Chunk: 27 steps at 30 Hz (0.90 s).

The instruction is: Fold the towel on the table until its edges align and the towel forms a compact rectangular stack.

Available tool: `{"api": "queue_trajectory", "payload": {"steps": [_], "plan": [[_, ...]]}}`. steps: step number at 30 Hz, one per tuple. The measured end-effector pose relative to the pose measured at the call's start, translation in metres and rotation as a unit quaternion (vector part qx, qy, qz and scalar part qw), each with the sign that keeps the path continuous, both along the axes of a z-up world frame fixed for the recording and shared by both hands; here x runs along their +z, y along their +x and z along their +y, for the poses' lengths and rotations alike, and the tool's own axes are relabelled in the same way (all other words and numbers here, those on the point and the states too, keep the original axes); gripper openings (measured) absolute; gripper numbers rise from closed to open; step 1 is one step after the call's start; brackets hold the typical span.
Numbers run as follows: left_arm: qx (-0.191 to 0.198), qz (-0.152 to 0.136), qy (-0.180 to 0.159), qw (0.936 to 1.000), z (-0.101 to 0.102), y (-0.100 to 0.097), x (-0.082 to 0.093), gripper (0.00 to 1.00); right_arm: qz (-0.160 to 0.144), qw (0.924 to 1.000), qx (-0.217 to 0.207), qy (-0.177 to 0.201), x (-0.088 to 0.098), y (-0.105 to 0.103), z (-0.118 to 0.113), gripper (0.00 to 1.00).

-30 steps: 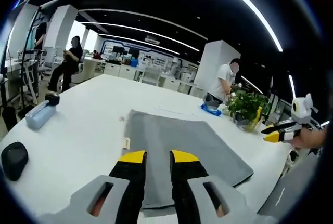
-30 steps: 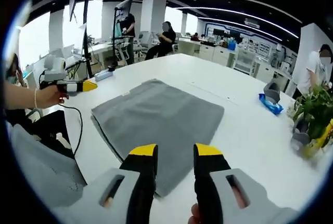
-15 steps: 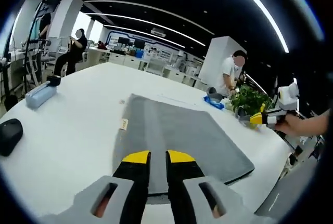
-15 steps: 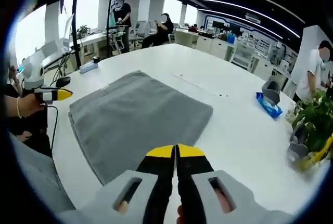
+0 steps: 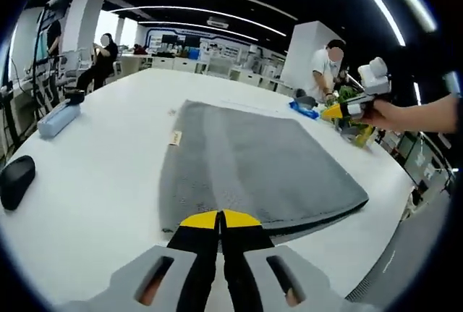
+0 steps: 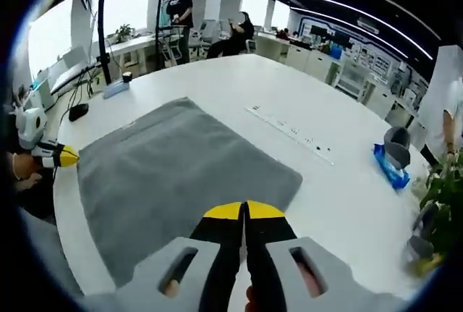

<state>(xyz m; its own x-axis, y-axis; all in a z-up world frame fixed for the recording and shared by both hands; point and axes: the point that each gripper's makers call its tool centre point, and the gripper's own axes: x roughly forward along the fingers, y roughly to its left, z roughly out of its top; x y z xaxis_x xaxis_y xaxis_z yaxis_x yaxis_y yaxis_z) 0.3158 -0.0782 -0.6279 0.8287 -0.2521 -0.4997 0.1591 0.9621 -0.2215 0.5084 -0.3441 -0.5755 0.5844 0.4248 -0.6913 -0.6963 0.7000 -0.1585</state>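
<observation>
Both pairs of tongs are pinched tight now, where a second ago each stood apart over the cloth. The left gripper has its yellow tips together right at the near hem of the grey towel, and the right gripper has closed at the towel edge on its own side. Whether either actually holds fabric, I cannot tell; the tips hide the hem. My read: the grab for the next fold is happening.

The towel lies flat near the front edge of the white desk, already looking doubled, with a small tag on its left hem. Beyond its far edge the desk runs bare and wide, good room to carry a fold forward. A black mouse sits near the desk's left edge, a blue packet and plants toward the right edge, all well apart from the towel.
</observation>
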Motion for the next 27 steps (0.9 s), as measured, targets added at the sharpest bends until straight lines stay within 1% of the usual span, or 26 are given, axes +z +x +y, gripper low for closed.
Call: {"api": "queue_trajectory", "payload": {"steps": [1, 3, 5, 6, 8, 10, 11, 12, 14, 18, 20, 21, 22, 23, 24, 27], "plan": [[0.0, -0.001, 0.001, 1.0, 0.0, 0.0, 0.0, 0.01, 0.0, 0.9999, 0.009, -0.015, -0.007, 0.004, 0.001, 0.0], [0.0, -0.003, 0.012, 0.9999, -0.002, 0.002, 0.003, 0.01, 0.015, 0.9992, 0.016, -0.033, -0.022, 0.01, 0.002, 0.0], [0.005, -0.013, 0.012, 0.9998, -0.004, 0.005, 0.008, 0.01, 0.017, 0.9989, 0.021, -0.039, -0.03, 0.016, 0.005, 0.0], [0.005, -0.022, 0.011, 0.9997, -0.007, 0.007, 0.011, 0.01, 0.016, 0.9988, 0.022, -0.041, -0.031, 0.017, 0.006, 0.0], [0.001, -0.021, 0.015, 0.9997, -0.014, 0.01, 0.008, 0.01, 0.019, 0.9982, 0.026, -0.05, -0.04, 0.023, 0.008, 0.0], [-0.007, -0.01, 0.02, 0.9997, -0.019, 0.01, 0.001, 0.01, 0.026, 0.9974, 0.028, -0.061, -0.047, 0.024, 0.007, 0.0], [-0.01, 0.001, 0.019, 0.9998, -0.022, 0.008, -0.003, 0.01, 0.03, 0.9969, 0.03, -0.065, -0.05, 0.024, 0.007, 0.0], [-0.009, 0.002, 0.016, 0.9998, -0.021, 0.009, -0.006, 0.01, 0.034, 0.9964, 0.034, -0.07, -0.053, 0.022, 0.006, 0.0], [-0.004, -0.003, 0.011, 0.9999, -0.024, 0.009, -0.006, 0.01, 0.037, 0.9954, 0.04, -0.079, -0.058, 0.021, 0.005, 0.0], [-0.007, 0.012, 0.019, 0.9997, -0.029, 0.007, -0.014, 0.01, 0.055, 0.9932, 0.045, -0.093, -0.069, 0.017, -0.001, 0.0], [-0.013, 0.022, 0.03, 0.9992, -0.029, 0.005, -0.02, 0.01, 0.073, 0.9905, 0.05, -0.105, -0.079, 0.009, -0.006, 0.0], [-0.014, 0.024, 0.034, 0.999, -0.029, 0.004, -0.021, 0.01, 0.083, 0.9865, 0.063, -0.127, -0.086, 0.003, -0.011, 0.0], [-0.015, 0.024, 0.039, 0.9989, -0.028, 0.003, -0.021, 0.01, 0.084, 0.984, 0.071, -0.14, -0.091, -0.001, -0.014, 0.0], [-0.016, 0.024, 0.04, 0.9988, -0.028, 0.003, -0.021, 0.01, 0.038, 0.9875, 0.089, -0.124, -0.084, 0.006, -0.007, 0.0], [-0.016, 0.024, 0.04, 0.9988, -0.028, 0.003, -0.022, 0.01, 0.051, 0.9876, 0.077, -0.127, -0.086, 0.002, -0.01, 0.0], [-0.012, 0.026, 0.038, 0.9989, -0.027, 0.002, -0.023, 0.01, 0.049, 0.9882, 0.073, -0.126, -0.084, 0.001, -0.01, 0.0]]}}
